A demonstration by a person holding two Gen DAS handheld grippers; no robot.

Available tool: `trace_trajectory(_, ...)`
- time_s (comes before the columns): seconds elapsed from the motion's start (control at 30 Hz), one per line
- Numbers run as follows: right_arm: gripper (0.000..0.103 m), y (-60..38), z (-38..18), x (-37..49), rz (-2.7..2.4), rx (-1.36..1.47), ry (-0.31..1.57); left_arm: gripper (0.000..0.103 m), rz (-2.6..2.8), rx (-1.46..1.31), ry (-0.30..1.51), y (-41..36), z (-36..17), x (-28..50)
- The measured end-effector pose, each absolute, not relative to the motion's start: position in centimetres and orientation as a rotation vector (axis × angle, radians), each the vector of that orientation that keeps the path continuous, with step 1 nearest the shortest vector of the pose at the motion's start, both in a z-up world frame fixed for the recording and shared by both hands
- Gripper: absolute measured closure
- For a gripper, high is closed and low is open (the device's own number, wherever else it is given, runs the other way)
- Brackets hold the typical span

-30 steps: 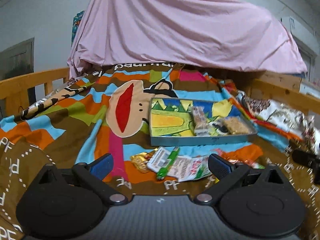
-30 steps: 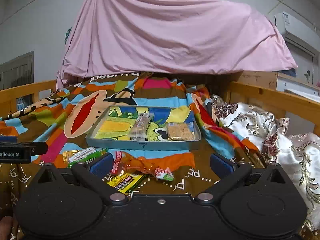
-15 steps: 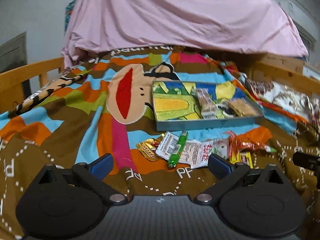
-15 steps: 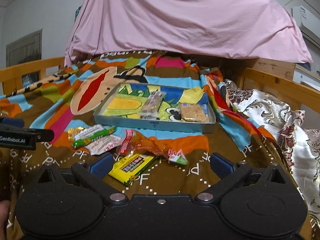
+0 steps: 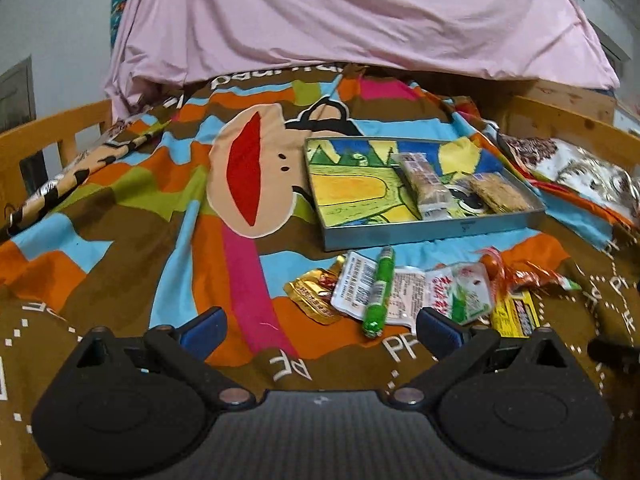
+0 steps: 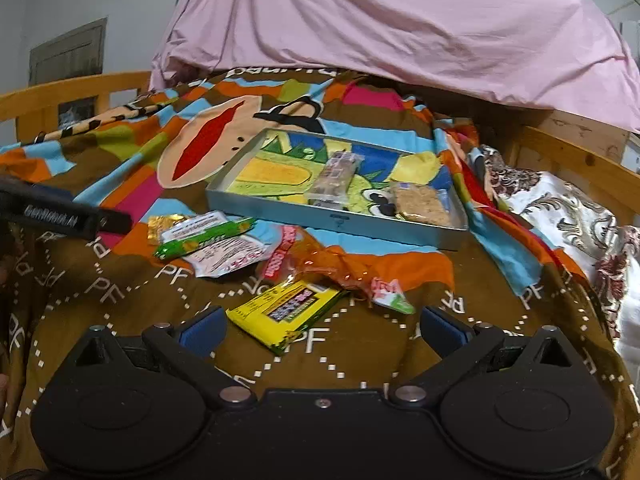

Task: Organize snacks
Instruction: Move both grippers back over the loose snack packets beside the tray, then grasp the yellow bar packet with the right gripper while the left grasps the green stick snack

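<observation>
A grey metal tray [image 5: 424, 236] [image 6: 332, 222] with a cartoon-printed floor lies on the bed and holds a clear-wrapped bar [image 5: 424, 184] and a crumbly square snack [image 5: 498, 192]. Loose snacks lie in front of it: a gold packet [image 5: 314, 294], a green stick [image 5: 380, 292], white packets [image 5: 460, 292], an orange wrapper [image 6: 320, 260] and a yellow bar [image 6: 288, 312]. My left gripper [image 5: 320, 328] is open and empty, just short of the green stick. My right gripper [image 6: 322, 326] is open and empty, with the yellow bar between its fingertips' line.
A bright striped monkey-print blanket [image 5: 180, 216] covers the bed. A pink sheet [image 5: 340, 20] drapes the back. Wooden rails [image 5: 56, 132] [image 6: 580, 160] run along both sides. A floral quilt [image 6: 568, 216] lies at the right. The left gripper [image 6: 64, 216] shows in the right view.
Both grippers have moved forward and tilted down toward the loose snacks, which now sit closer and larger. Both stay open.
</observation>
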State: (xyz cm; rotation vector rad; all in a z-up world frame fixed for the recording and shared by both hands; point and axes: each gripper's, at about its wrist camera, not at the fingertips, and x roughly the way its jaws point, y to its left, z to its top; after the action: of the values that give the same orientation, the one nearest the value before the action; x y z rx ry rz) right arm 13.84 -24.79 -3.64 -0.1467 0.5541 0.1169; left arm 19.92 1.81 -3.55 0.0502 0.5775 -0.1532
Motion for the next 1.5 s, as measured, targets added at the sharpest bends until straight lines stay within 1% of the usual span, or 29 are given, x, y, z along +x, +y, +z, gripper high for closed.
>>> trace_trajectory(0.27, 0.001, -22.6, -5.5, 15.6, 0.117, -0.211, 0.562, 0.0, -0.234, 0.059, 0.572, 1.6, -3.4, 22.9)
trace_trajectory(0.67, 0.001, -20.9, -7.9, 20.5, -0.051, -0.176, 0.61, 0.001, -0.429, 0.225, 0.625, -2.1, -5.5, 27.3)
trace_trajectory(0.83, 0.001, -20.6, -8.5, 21.6, -0.114, -0.157, 0.609, 0.004, -0.453, 0.201, 0.652, -2.4, -6.5, 28.8)
trace_trajectory(0.9, 0.001, -20.2, -8.8, 21.7, -0.13, -0.175, 0.605, 0.009, -0.461, 0.194, 0.661, -2.5, -6.7, 29.2)
trace_trajectory(0.97, 0.001, -19.8, -8.9, 21.5, -0.148, -0.191, 0.594, 0.019, -0.477, 0.186, 0.672, -2.5, -7.0, 29.5)
trace_trajectory(1.0, 0.001, -19.7, -9.0, 21.5, -0.154, -0.192, 0.592, 0.021, -0.481, 0.183, 0.677, -2.6, -7.1, 29.7)
trace_trajectory(1.07, 0.001, -19.6, -8.9, 21.1, -0.139, -0.164, 0.587, 0.03, -0.489, 0.175, 0.684, -2.6, -7.3, 29.9)
trace_trajectory(1.1, 0.004, -19.5, -8.8, 20.9, -0.126, -0.15, 0.582, 0.033, -0.496, 0.173, 0.687, -2.7, -7.4, 29.9)
trace_trajectory(1.13, 0.007, -19.4, -8.8, 20.7, -0.109, -0.139, 0.575, 0.038, -0.502, 0.174, 0.691, -2.7, -7.5, 30.0)
trace_trajectory(1.17, 0.008, -19.4, -8.7, 20.7, -0.098, -0.137, 0.571, 0.042, -0.506, 0.175, 0.696, -2.8, -7.6, 30.1)
trace_trajectory(1.27, 0.014, -19.5, -8.9, 20.9, -0.091, -0.113, 0.579, 0.052, -0.506, 0.171, 0.711, -3.0, -7.9, 30.5)
trace_trajectory(1.33, 0.021, -19.8, -9.0, 21.1, -0.081, -0.075, 0.593, 0.055, -0.504, 0.162, 0.722, -3.0, -7.9, 30.9)
trace_trajectory(1.4, 0.024, -20.5, -9.0, 21.4, -0.083, -0.021, 0.612, 0.056, -0.498, 0.16, 0.744, -3.1, -8.0, 31.2)
trace_trajectory(1.5, 0.026, -21.3, -9.2, 21.6, -0.076, 0.053, 0.631, 0.057, -0.5, 0.149, 0.787, -3.4, -7.9, 31.7)
